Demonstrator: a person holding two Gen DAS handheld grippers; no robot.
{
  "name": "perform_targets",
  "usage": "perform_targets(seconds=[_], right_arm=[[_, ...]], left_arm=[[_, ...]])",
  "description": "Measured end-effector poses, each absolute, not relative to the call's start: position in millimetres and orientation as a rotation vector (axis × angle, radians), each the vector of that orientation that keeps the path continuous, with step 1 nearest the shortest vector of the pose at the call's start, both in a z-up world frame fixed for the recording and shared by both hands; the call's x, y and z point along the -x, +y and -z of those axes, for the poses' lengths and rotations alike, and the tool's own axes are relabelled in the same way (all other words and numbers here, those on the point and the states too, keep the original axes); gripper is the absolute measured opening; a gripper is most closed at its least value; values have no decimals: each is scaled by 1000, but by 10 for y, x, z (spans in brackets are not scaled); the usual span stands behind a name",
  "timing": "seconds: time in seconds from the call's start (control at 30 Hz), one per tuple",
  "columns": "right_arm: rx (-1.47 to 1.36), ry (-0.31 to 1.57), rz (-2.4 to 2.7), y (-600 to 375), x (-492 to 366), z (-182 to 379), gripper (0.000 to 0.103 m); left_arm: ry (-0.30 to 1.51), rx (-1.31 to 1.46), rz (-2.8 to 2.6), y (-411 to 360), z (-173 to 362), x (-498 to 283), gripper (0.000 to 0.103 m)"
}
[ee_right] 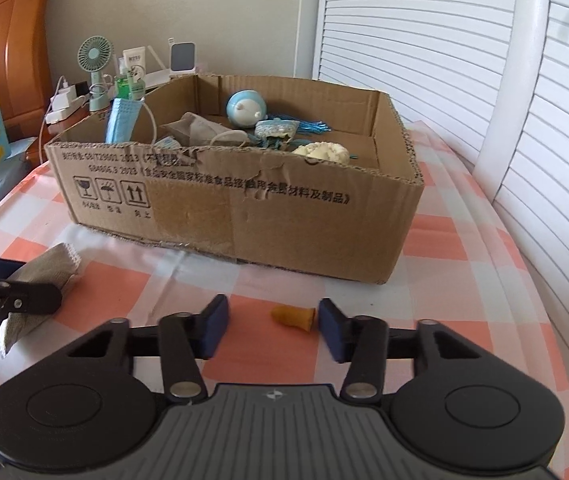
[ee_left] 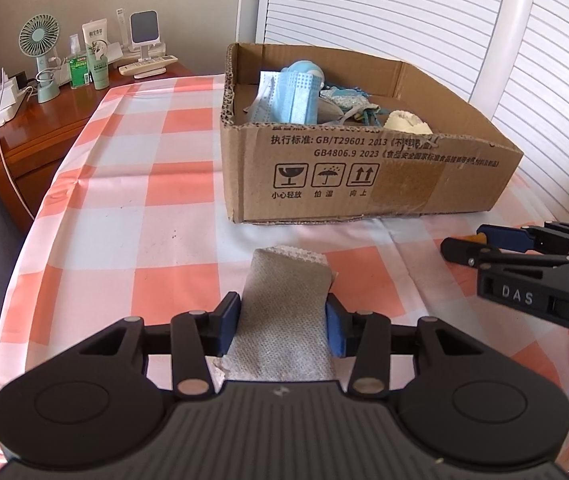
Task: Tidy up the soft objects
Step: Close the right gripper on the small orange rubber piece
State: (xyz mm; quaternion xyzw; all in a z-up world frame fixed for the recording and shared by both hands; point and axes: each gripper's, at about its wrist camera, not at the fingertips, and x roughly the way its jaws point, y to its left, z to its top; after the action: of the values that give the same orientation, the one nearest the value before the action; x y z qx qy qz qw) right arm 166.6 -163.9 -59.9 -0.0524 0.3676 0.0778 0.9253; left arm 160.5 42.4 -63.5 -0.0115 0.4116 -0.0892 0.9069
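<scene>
A grey mesh pouch (ee_left: 284, 308) with a white lace edge lies on the checked tablecloth (ee_left: 172, 184), and my left gripper (ee_left: 283, 302) is shut on it, blue pads pressed against both sides. In the right wrist view the same pouch (ee_right: 50, 264) sticks out of the left gripper (ee_right: 36, 280). My right gripper (ee_right: 273, 306) stands open over a small orange soft piece (ee_right: 292, 317), which lies close to the right-hand pad without being pinched. Behind stands an open cardboard box (ee_right: 244, 208) holding a blue face mask (ee_right: 122, 118), a blue round toy (ee_right: 244, 108) and a cream soft thing (ee_right: 322, 150).
A wooden nightstand (ee_left: 60, 112) at the far left carries a small fan (ee_left: 40, 40), bottles and a remote. White slatted doors (ee_right: 404, 40) and a curved white bar (ee_right: 516, 92) close off the right side. The rounded table edge (ee_left: 36, 216) drops off at the left.
</scene>
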Motion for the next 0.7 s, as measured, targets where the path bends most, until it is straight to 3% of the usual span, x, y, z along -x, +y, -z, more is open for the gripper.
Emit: perform_targets(seconds=[0.13,0.27,0.7], right_arm=[[113,749,-136,-1657,-1672,599,28],[126,741,-126,-1662,-1645,609,27],[154,729,-172,-1693,-1531,494,26]], left_arm=[[843,14,184,420,644,-1610,45],[838,-8,194,412,650,-1607,45],[868,-49,286,474,544,-1572,31]])
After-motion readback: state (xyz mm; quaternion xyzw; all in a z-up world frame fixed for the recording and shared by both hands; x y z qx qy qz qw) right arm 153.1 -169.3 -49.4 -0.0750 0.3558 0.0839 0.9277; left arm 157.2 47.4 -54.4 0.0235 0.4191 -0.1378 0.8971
